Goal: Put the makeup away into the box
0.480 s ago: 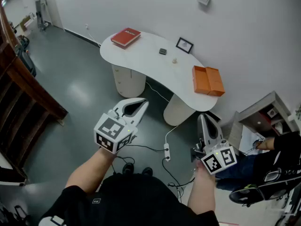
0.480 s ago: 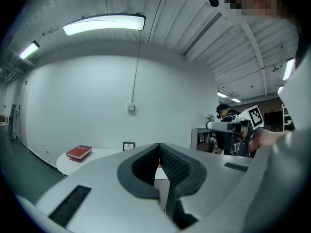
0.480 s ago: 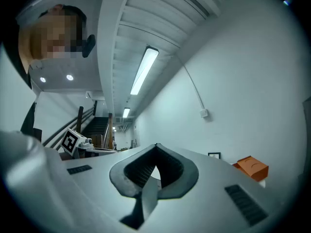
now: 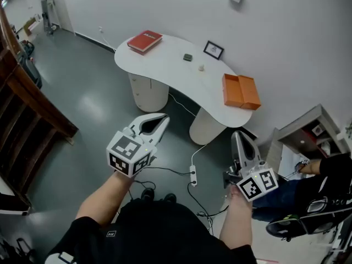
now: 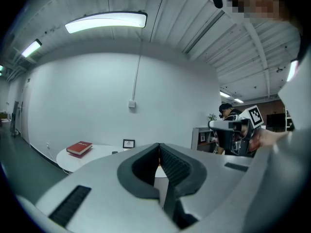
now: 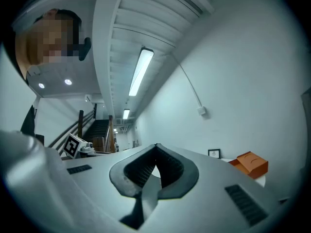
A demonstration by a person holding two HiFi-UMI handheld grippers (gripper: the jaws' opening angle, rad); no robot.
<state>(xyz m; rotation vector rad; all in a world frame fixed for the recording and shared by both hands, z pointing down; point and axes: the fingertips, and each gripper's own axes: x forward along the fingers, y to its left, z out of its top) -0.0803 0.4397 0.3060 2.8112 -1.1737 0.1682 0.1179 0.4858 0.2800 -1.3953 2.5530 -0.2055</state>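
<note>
An open orange box lies at the right end of a white curved table; it also shows in the right gripper view. A small dark item and a small cream item rest mid-table. Well short of the table, over the floor, my left gripper is shut and holds nothing; its closed jaws point toward the table. Farther right, my right gripper is also shut and empty.
A red book lies at the table's left end and a picture frame stands by the wall. A power strip with cables lies on the floor. A wooden railing is left; a shelf and a seated person are right.
Both grippers remain shut. The left gripper has drifted slightly left, and the table sits a little higher and further left in the head view.
</note>
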